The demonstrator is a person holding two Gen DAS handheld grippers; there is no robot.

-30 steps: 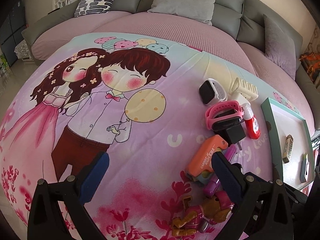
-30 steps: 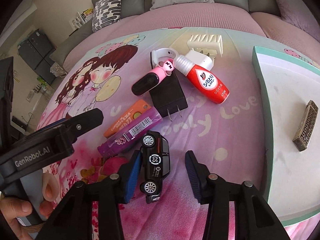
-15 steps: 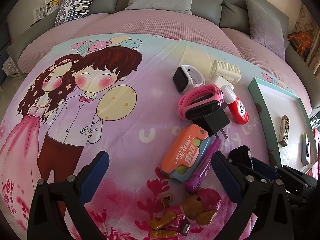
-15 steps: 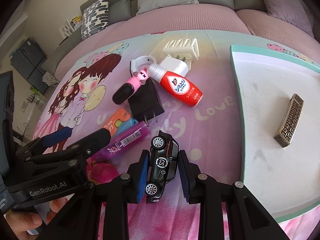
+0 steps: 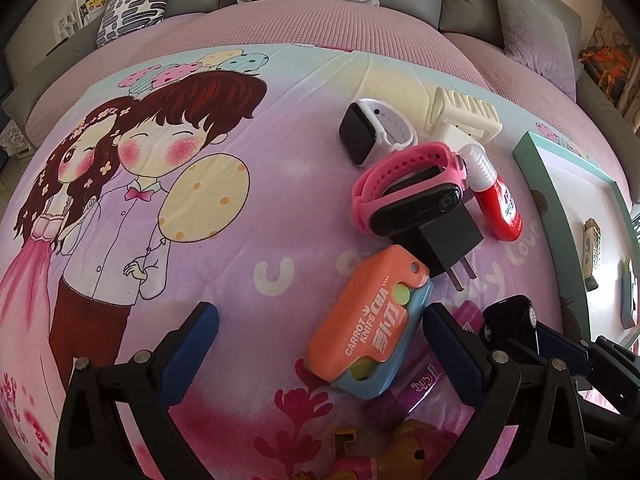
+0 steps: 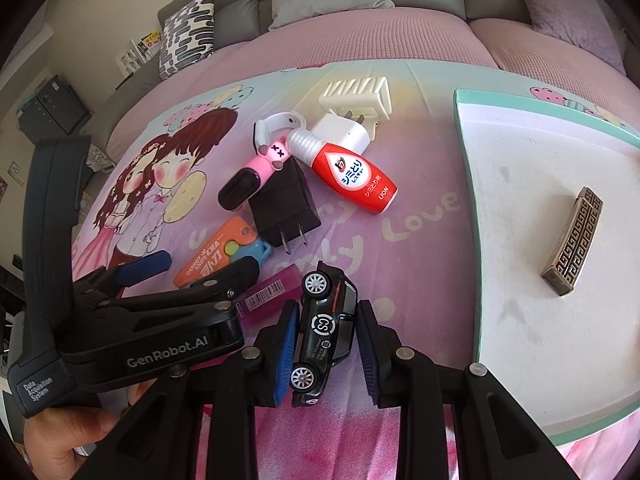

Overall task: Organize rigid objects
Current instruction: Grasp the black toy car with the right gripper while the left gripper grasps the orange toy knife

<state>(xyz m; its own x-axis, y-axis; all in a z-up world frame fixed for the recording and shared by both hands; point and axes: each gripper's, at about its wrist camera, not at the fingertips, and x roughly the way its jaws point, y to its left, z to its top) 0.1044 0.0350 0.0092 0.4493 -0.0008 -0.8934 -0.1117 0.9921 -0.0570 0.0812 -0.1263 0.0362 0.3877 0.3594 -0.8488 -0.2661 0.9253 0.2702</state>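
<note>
My right gripper is shut on a black toy car, its blue pads pressing both sides of the car just above the blanket. The car also shows at the lower right of the left wrist view. My left gripper is open and low over the blanket. An orange and blue toy carrot knife lies between its fingers, close to the right finger, and neither pad touches it. A white tray with a teal rim lies to the right.
Behind the knife lie a black plug charger, a pink watch, a white watch, a red bottle and a white plug. A purple tube and a toy figure lie near. A bronze bar sits on the tray.
The right jaws have closed on the toy car, which now sits tilted between the pads. The left gripper has moved down and right, bringing the carrot knife between its fingers.
</note>
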